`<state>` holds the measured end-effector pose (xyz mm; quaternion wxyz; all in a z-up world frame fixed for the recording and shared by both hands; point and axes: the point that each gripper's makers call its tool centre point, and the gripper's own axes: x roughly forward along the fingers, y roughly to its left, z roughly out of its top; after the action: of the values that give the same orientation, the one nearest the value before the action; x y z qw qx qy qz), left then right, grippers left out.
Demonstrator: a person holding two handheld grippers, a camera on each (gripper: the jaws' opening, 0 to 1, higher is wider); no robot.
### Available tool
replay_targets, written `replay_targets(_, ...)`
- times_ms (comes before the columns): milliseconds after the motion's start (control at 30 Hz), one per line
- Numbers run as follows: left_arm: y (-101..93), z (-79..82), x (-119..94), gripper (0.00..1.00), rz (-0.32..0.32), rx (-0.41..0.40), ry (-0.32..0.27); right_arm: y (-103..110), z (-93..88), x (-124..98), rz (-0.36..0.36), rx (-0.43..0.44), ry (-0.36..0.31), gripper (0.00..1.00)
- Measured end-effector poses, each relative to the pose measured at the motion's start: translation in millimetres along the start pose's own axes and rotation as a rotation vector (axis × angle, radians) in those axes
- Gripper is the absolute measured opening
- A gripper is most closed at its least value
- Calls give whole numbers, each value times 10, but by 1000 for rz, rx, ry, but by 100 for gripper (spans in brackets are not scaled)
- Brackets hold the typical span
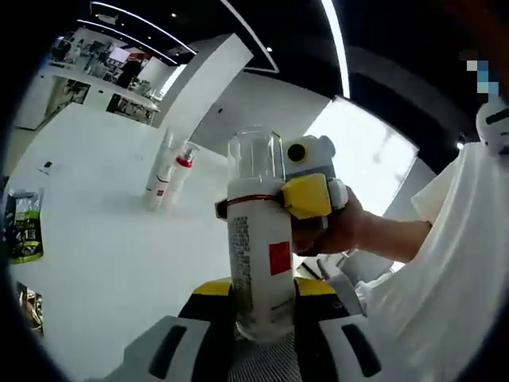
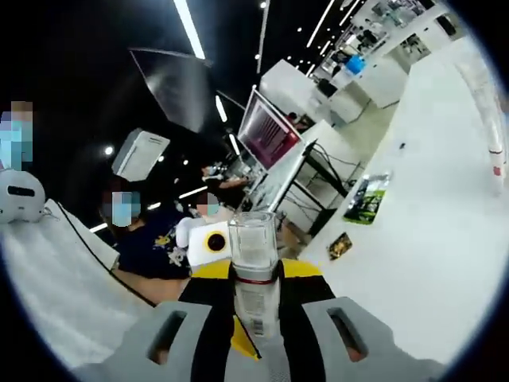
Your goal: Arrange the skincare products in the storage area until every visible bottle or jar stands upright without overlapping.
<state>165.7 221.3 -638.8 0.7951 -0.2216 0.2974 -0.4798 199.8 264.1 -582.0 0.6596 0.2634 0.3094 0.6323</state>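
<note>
Both grippers clamp one clear-capped white bottle (image 1: pixel 258 255) above the white table (image 1: pixel 103 239). The left gripper (image 1: pixel 258 338) holds its base, the right gripper (image 1: pixel 306 199) its neck. Two slim bottles (image 1: pixel 169 177) stand well apart behind.

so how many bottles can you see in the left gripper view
3. One white bottle with a clear cap is held up between both grippers, close to the camera. Two slim white bottles are farther back on the white table. Others may be hidden.

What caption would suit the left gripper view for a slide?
Both tongs, left and right, grip one clear-capped white bottle above a white table where two bottles stand.
</note>
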Motion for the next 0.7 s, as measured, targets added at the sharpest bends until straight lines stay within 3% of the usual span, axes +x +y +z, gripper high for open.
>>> replay_targets(100, 160, 53, -25, 27, 98, 23, -24, -86, 46, 29, -71, -32, -40, 18)
replay_targets(133, 166, 59, -27, 26, 101, 20, -26, -108, 72, 41, -97, -61, -53, 18)
replay_targets(167, 242, 101, -36, 26, 152, 15, -50, -141, 112, 46, -137, -88, -74, 18)
replay_targets(233, 296, 121, -53, 26, 187, 7, -61, -207, 127, 86, -224, -81, -97, 20)
replay_targets(333, 415, 205, -104, 26, 272, 32, -104, -329, 23, 157, -342, -132, -33, 28)
replay_targets(400, 528, 226, -143, 26, 356, 47, -114, -323, -66, 245, -365, -148, -2, 29)
replay_targets(533, 625, 176, -131, 26, 472, 166, -63, -374, -61, 302, -415, -104, -44, 25)
replay_targets(700, 720, 74, -128, 26, 576, 246, 12, -481, -120, 301, -446, -101, -27, 21)
